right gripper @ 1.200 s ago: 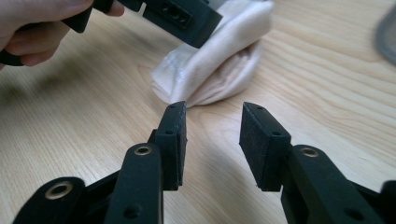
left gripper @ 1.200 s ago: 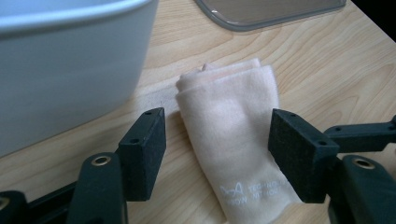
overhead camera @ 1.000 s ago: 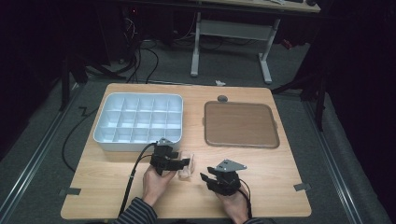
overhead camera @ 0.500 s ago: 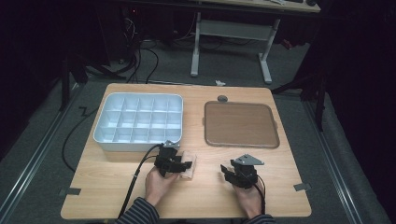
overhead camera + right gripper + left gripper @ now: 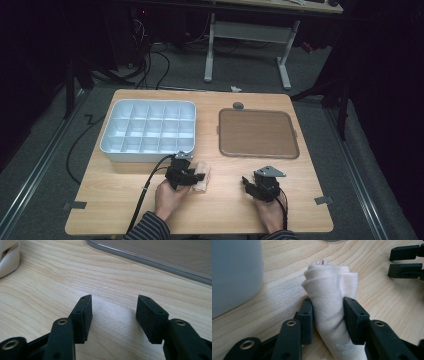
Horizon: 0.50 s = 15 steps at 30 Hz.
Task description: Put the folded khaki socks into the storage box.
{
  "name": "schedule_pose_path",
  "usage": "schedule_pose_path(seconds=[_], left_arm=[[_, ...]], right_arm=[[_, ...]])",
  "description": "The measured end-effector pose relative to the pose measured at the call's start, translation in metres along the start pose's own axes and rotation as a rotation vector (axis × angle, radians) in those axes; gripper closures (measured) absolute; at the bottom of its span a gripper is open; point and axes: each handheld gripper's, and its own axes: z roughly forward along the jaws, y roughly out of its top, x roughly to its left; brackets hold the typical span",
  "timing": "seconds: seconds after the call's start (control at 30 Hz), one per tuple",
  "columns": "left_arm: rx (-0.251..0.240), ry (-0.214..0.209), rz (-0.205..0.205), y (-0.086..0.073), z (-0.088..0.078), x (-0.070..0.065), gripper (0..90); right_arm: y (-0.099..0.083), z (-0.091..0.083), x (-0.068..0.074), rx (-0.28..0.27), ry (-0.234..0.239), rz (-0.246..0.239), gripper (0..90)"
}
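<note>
Soft rolled cream cloth (image 5: 332,302) squashes easily, so left gripper (image 5: 328,315) clamps its middle, jaws just closing; right gripper (image 5: 113,312) spreads empty.

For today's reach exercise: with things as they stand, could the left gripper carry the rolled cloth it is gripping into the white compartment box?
Probably yes. The left gripper is shut on the rolled cloth, the white compartment box lies just beyond it, and only bare table lies between.

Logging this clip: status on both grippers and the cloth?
Left gripper just closed on rolled cloth. Right gripper open, empty, jaws just widened. Cloth beside divided bin; nothing in the way.
</note>
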Motion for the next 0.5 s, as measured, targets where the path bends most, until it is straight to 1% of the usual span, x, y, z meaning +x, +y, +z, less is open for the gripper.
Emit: schedule_pose_path(seconds=[0.07, 0.2, 0.27, 0.3, 0.4, 0.5], left_arm=[[0.004, 0.000, 0.005, 0.0009, -0.0008, 0.0000, 65.1], [0.006, 0.002, 0.017, 0.0013, -0.0017, -0.0009, 68.8], [0.005, 0.005, 0.032, 0.0021, -0.0021, -0.0019, 69.8], [0.005, 0.005, 0.032, 0.0021, -0.0021, -0.0019, 70.6], [-0.007, 0.018, 0.054, 0.0021, -0.0035, -0.0045, 71.2], [-0.005, 0.017, 0.057, 0.0030, -0.0041, -0.0051, 71.5]], right_arm=[[0.0002, 0.0004, 0.0012, 0.003, -0.004, -0.016, 45.0], [0.0002, 0.0004, 0.0011, 0.003, -0.002, -0.016, 44.7], [0.0002, 0.0005, 0.0012, 0.003, -0.001, -0.015, 44.4], [0.0002, 0.0005, 0.0012, 0.003, -0.001, -0.015, 44.4], [0.0003, 0.0006, 0.0011, 0.004, 0.001, -0.016, 43.5], [0.0004, 0.0010, 0.0012, 0.003, 0.000, -0.014, 43.2]])
